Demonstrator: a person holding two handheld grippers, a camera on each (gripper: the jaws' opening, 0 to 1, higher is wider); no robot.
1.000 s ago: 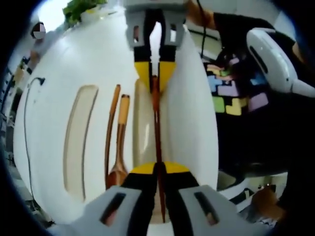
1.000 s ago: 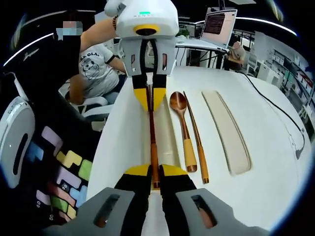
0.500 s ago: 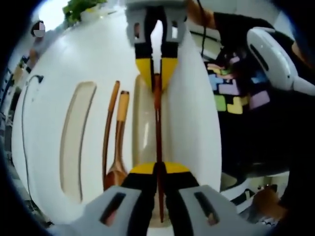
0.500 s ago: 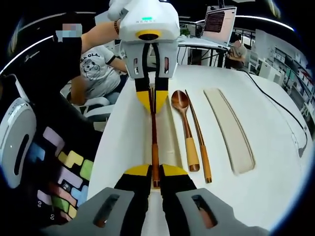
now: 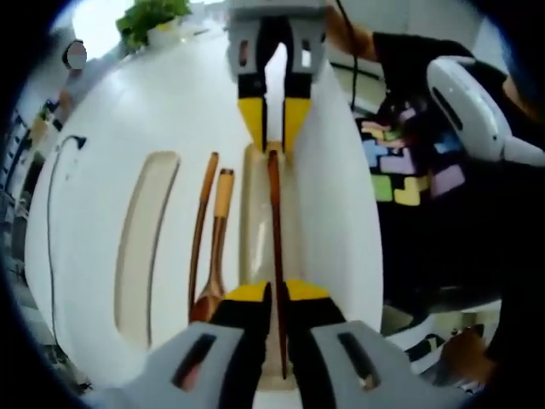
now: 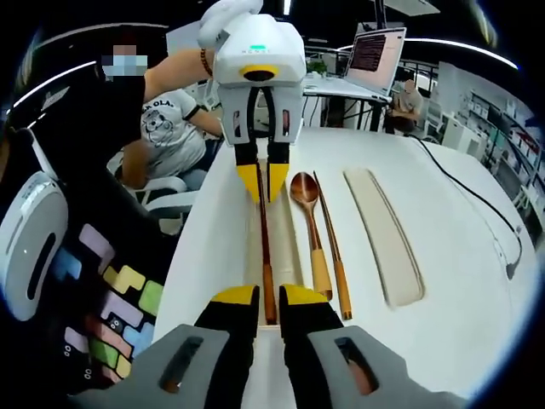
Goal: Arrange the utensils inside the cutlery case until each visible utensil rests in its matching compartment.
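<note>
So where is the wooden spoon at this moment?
In the right gripper view, the wooden spoon lies on the white table, between two chopsticks.

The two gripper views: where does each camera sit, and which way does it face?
Left gripper view: rides on the left gripper, looks along the chopstick toward the right gripper.
Right gripper view: rides on the right gripper, faces the left gripper and a person's arm.
Shared: chopstick, spoon, white case, both grippers.
</note>
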